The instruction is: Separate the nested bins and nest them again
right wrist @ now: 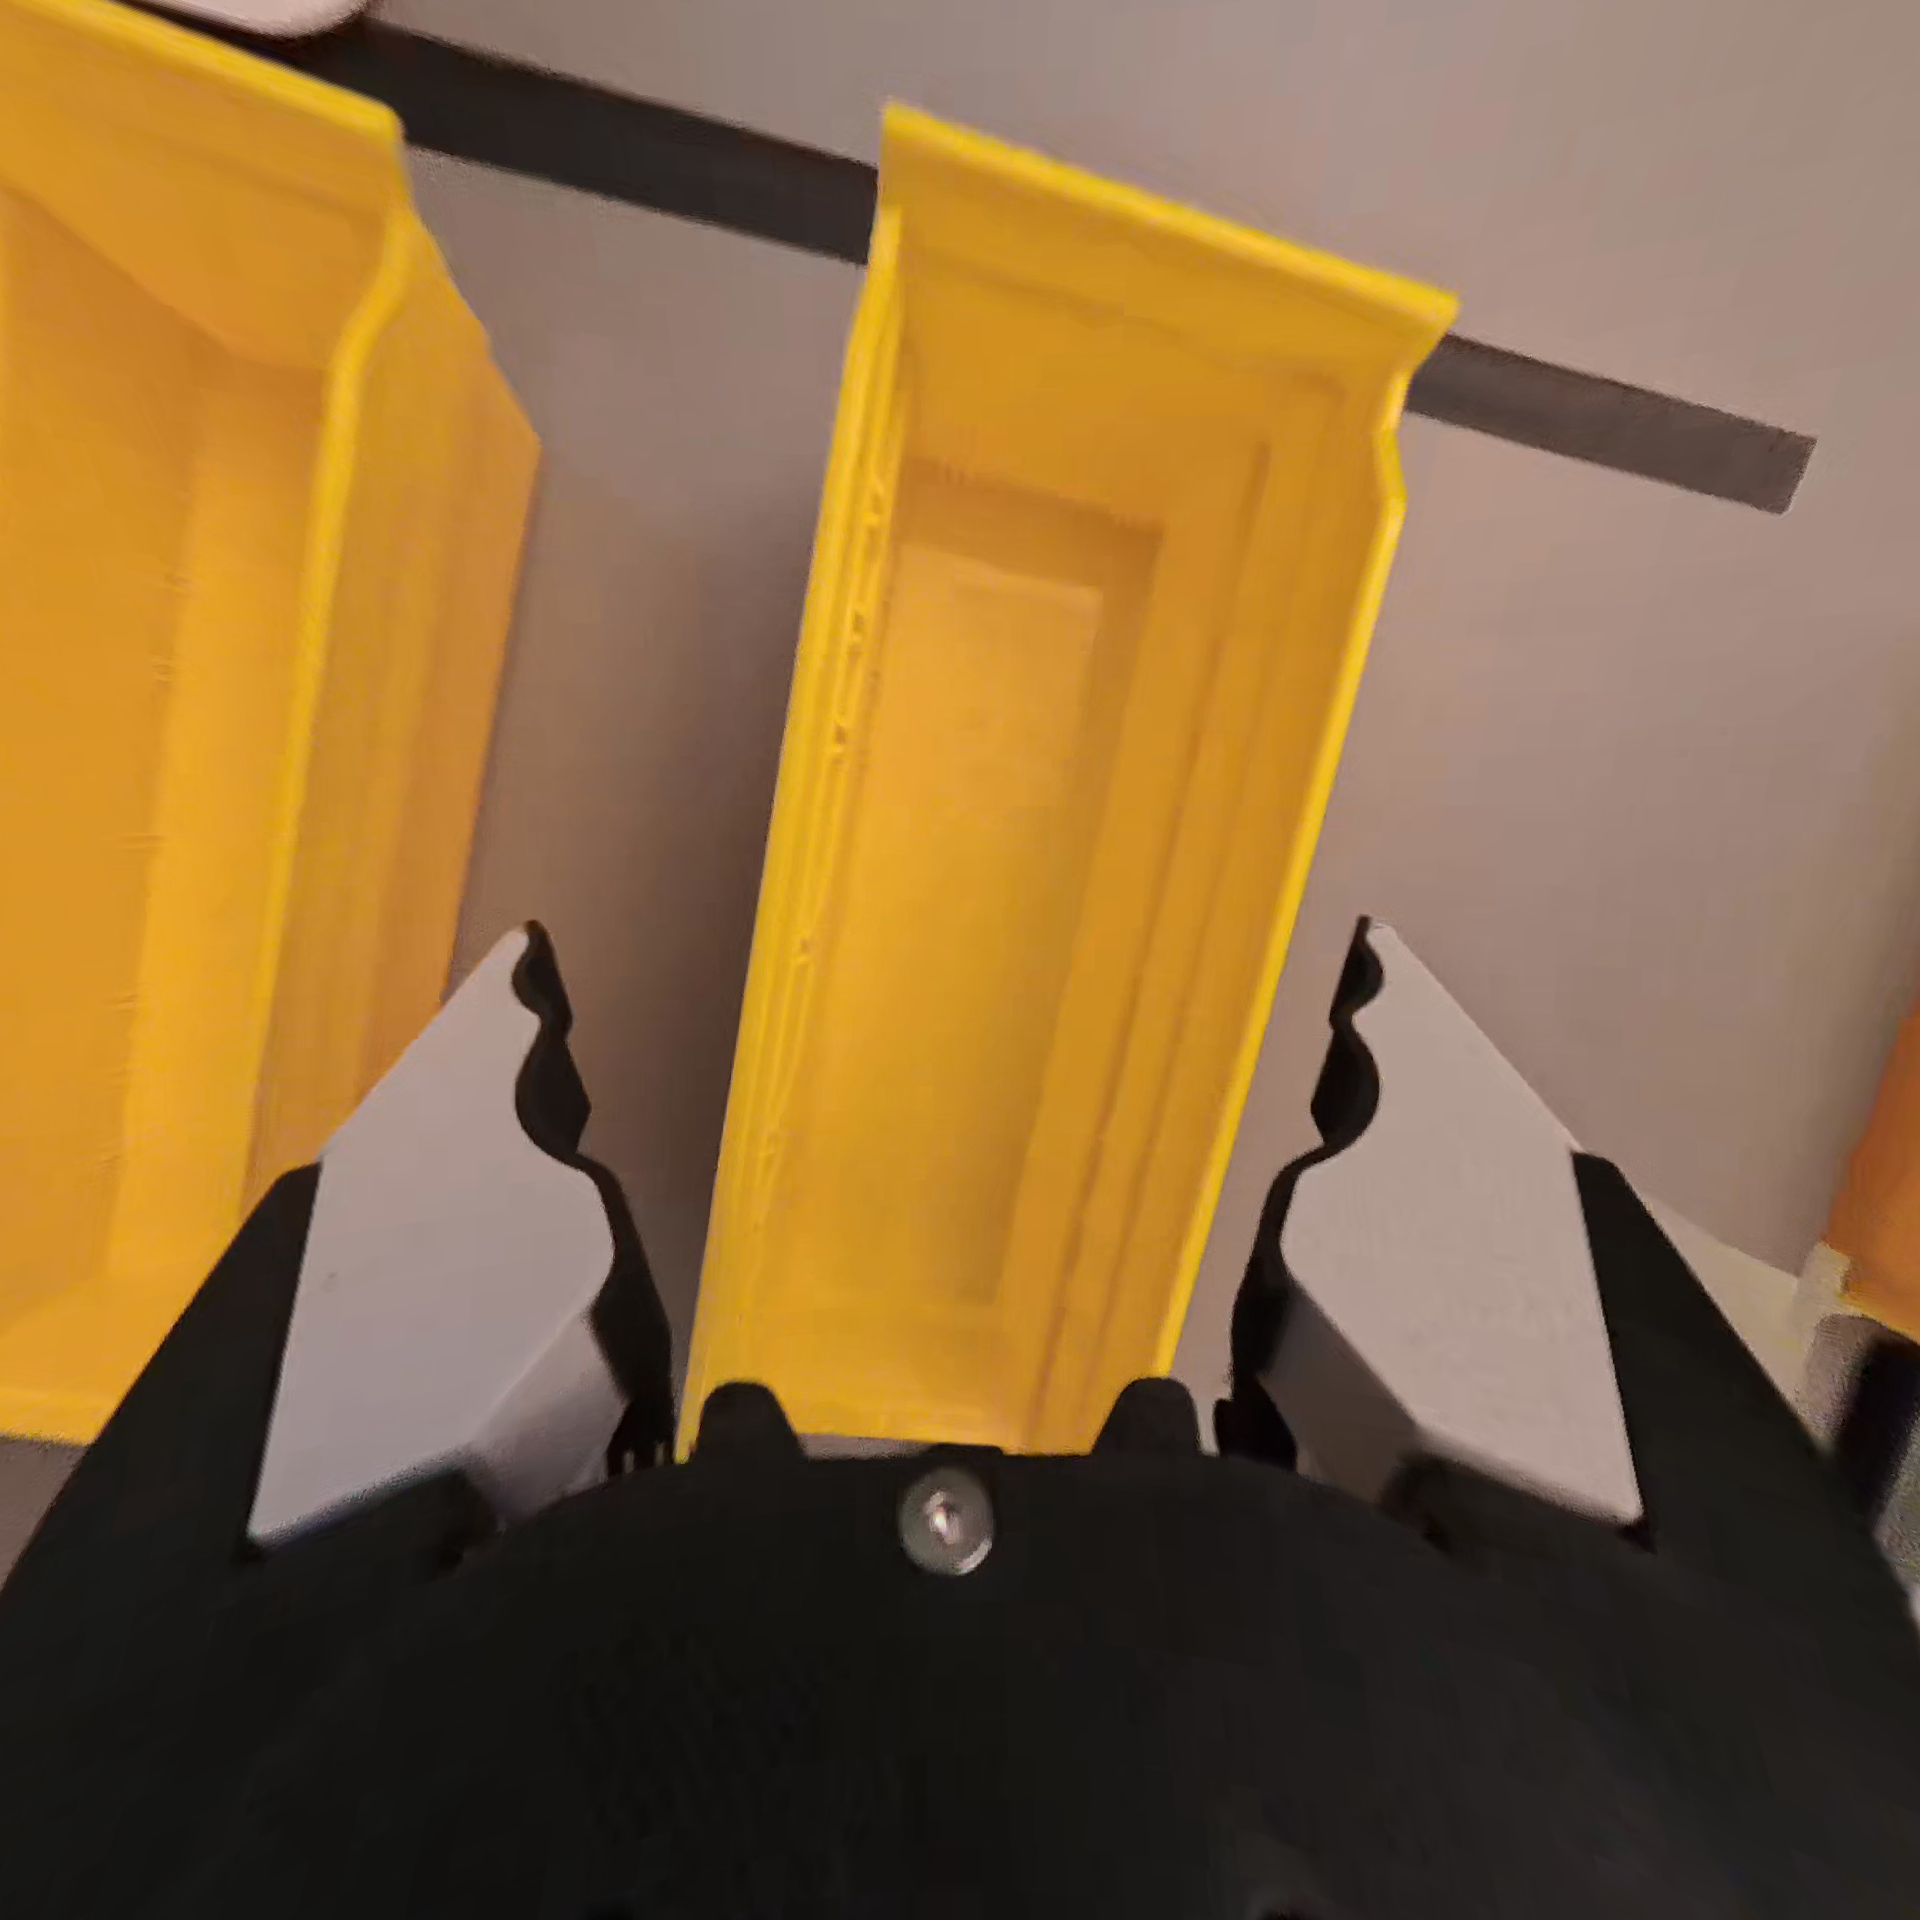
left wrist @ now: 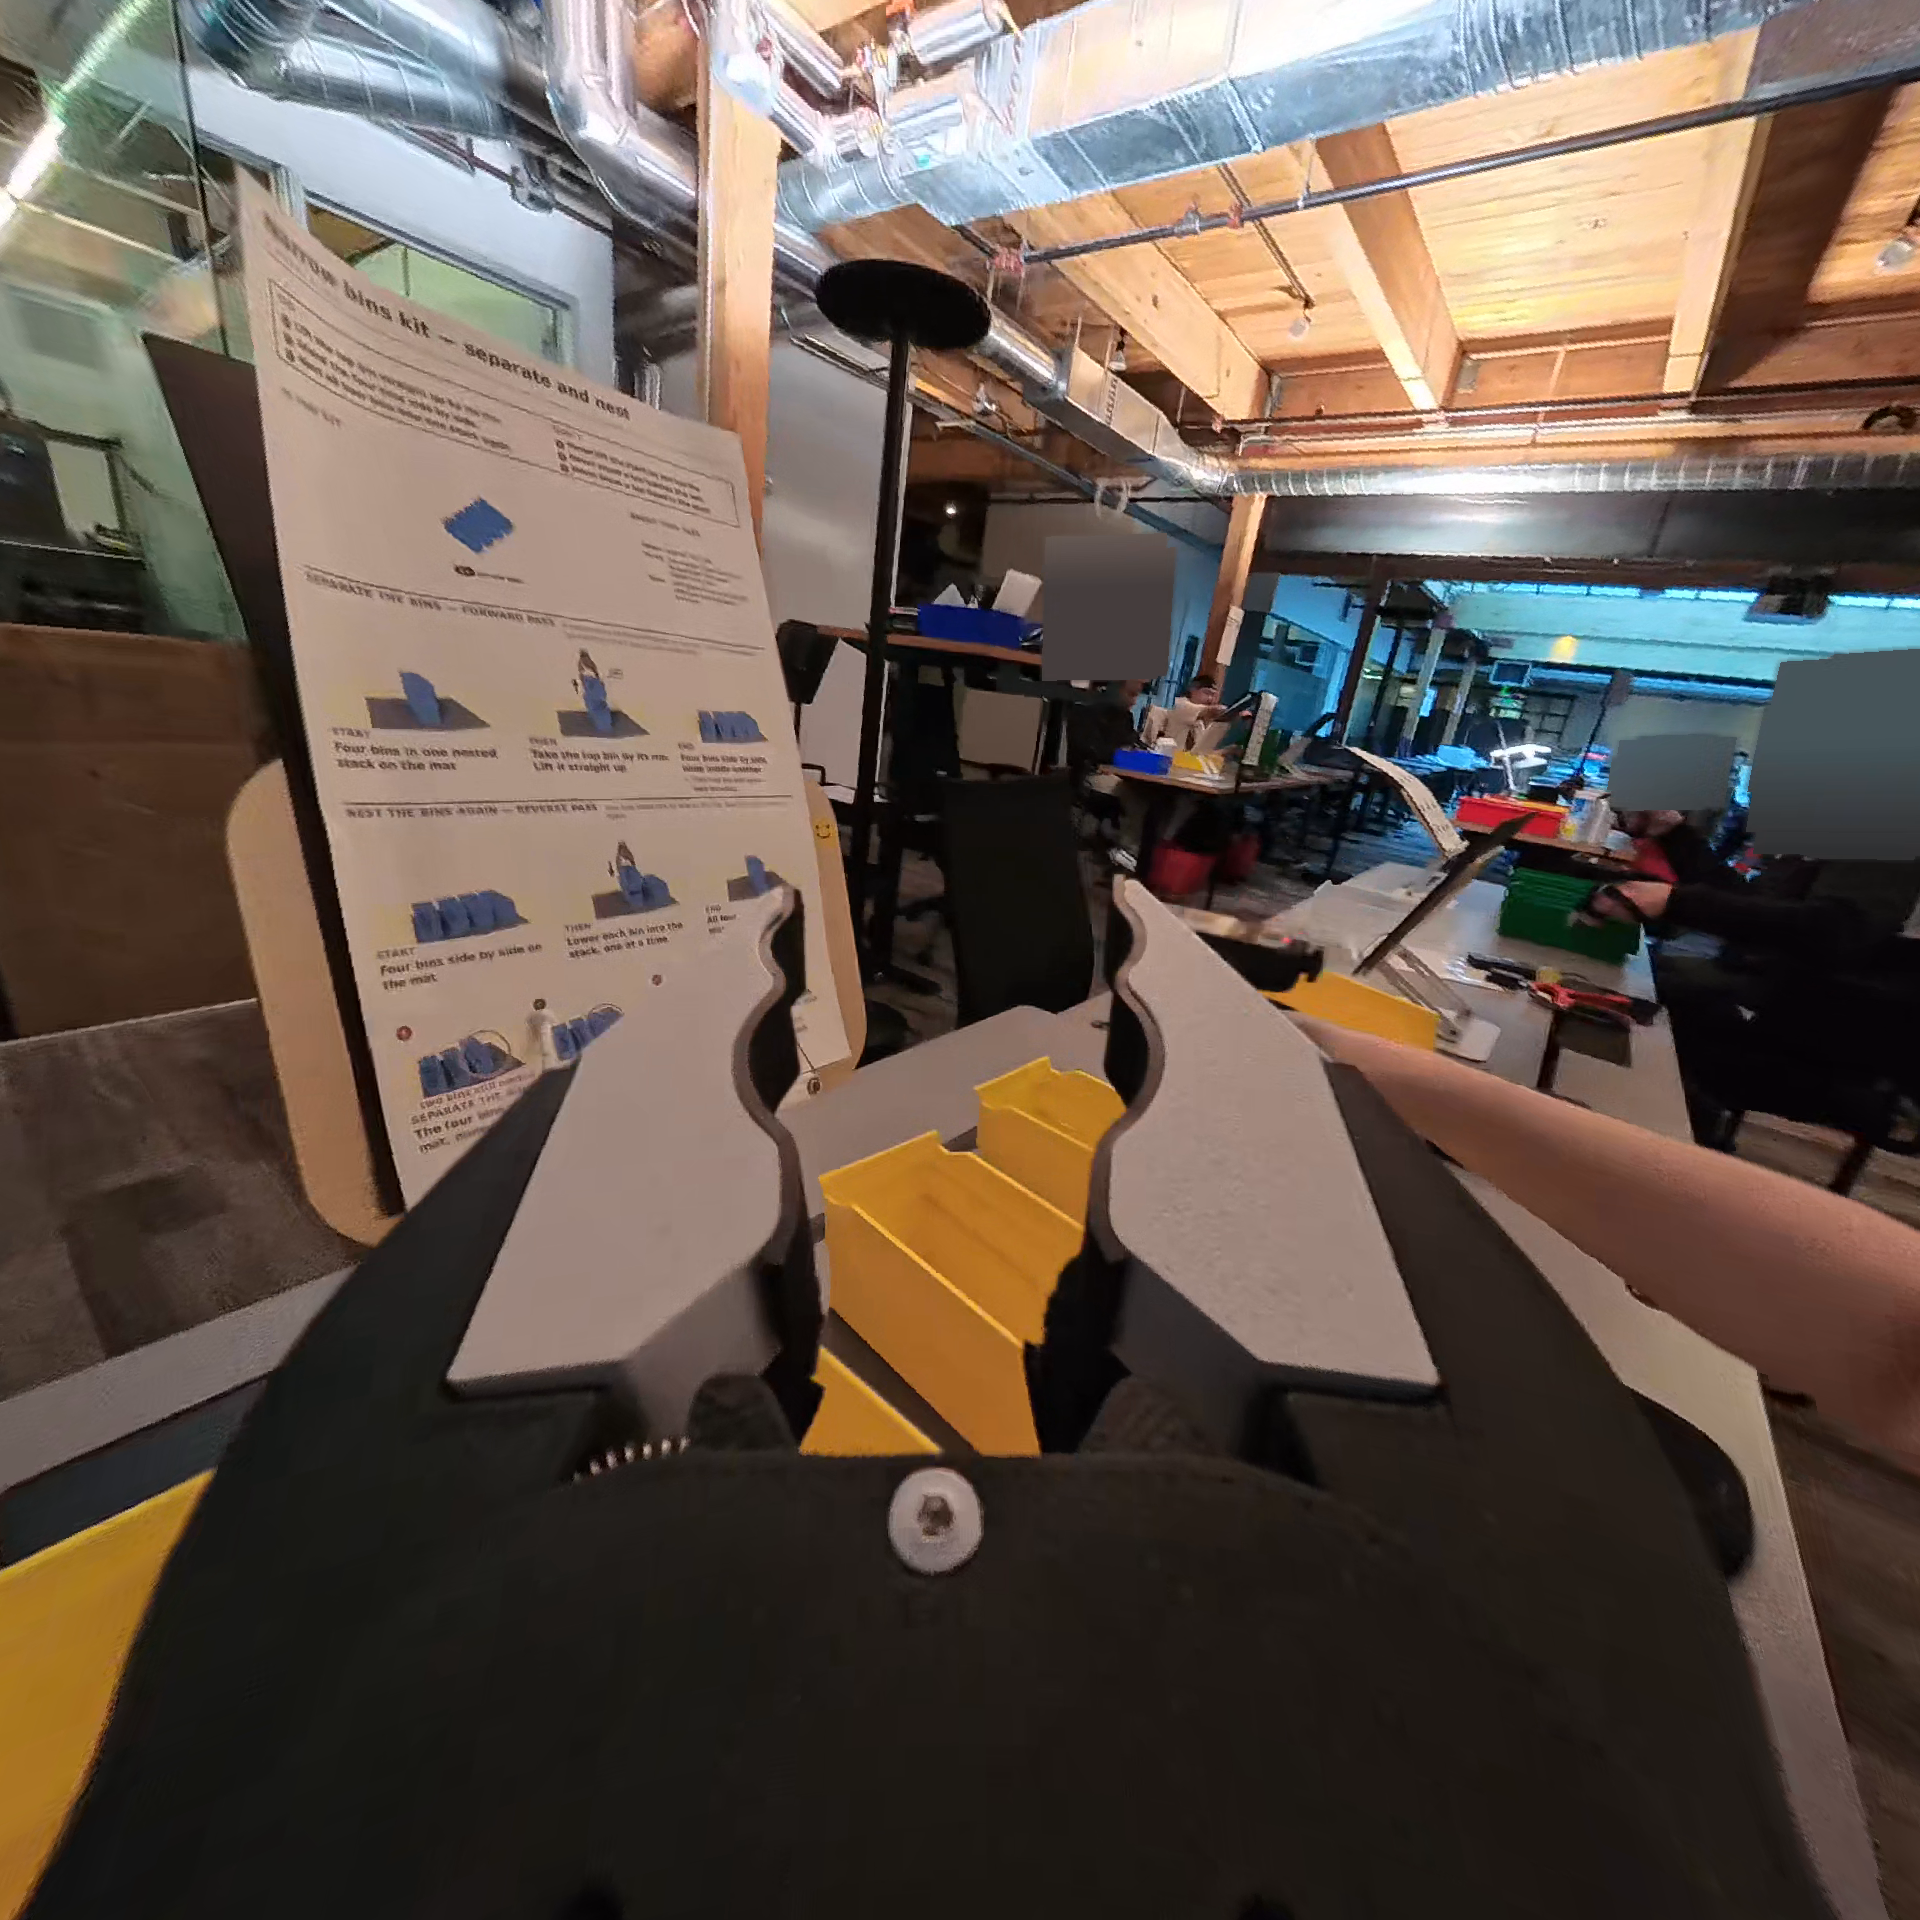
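Note:
Several yellow bins stand apart on the grey table (right wrist: 644,623). My right gripper (right wrist: 945,935) is wide open and straddles one narrow yellow bin (right wrist: 1039,779); there is a clear gap between each pad and the bin's walls. A second bin (right wrist: 208,623) stands to its left. In the left wrist view, my left gripper (left wrist: 956,899) is open above the table with nothing between its fingertips. Two bins (left wrist: 935,1247) (left wrist: 1039,1112) lie below and beyond its fingers. Another yellow bin (left wrist: 62,1662) shows at the lower left, mostly hidden under the gripper. The right gripper (left wrist: 1273,961) shows farther off over a bin (left wrist: 1361,1008).
An instruction sheet (left wrist: 499,727) on a board stands at the table's far left. A person's forearm (left wrist: 1610,1195) reaches in from the right. A dark strip (right wrist: 1558,426) runs along the table behind the bins. A black lamp pole (left wrist: 888,623), a chair and other work tables stand beyond.

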`<state>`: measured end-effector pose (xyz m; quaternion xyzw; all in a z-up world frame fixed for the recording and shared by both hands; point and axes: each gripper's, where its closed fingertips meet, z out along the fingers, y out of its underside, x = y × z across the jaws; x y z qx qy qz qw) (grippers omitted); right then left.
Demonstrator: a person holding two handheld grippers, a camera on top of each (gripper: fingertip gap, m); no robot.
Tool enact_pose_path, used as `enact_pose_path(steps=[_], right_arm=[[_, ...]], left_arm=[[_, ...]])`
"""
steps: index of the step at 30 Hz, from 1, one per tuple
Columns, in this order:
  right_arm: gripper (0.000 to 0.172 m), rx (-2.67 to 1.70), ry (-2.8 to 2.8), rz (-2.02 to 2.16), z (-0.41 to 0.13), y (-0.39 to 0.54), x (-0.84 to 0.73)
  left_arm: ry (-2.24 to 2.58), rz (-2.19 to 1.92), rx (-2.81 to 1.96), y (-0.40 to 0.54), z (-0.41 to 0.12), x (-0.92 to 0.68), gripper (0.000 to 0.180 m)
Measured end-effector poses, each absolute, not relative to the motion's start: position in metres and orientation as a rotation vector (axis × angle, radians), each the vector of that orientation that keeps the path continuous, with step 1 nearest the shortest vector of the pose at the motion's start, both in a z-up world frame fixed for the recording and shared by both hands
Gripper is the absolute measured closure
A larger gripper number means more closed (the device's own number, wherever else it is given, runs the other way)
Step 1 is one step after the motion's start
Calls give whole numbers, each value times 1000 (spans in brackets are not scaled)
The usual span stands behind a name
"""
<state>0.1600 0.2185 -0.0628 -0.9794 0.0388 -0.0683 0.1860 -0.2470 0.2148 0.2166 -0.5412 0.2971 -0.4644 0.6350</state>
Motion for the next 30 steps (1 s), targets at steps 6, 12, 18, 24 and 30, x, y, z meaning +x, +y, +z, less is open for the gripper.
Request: enact_pose_path(steps=[6,12,18,24,30], right_arm=[[24,-2892,197,-220,-89,222,169],[26,-2979,334,-209,-103,211,186],[41,-2994,367,-13,-109,210,176],[55,-3039,350,-23,-106,205,172],[60,-3049,339,-19,-89,197,163]], left_arm=[[676,-1004,-1263,227,210,-257,124],[683,-1083,-1234,225,212,-263,127],[660,-1122,-1231,229,212,-269,128],[665,-1137,-1215,227,214,-271,130],[663,-1143,-1216,227,213,-273,131]])
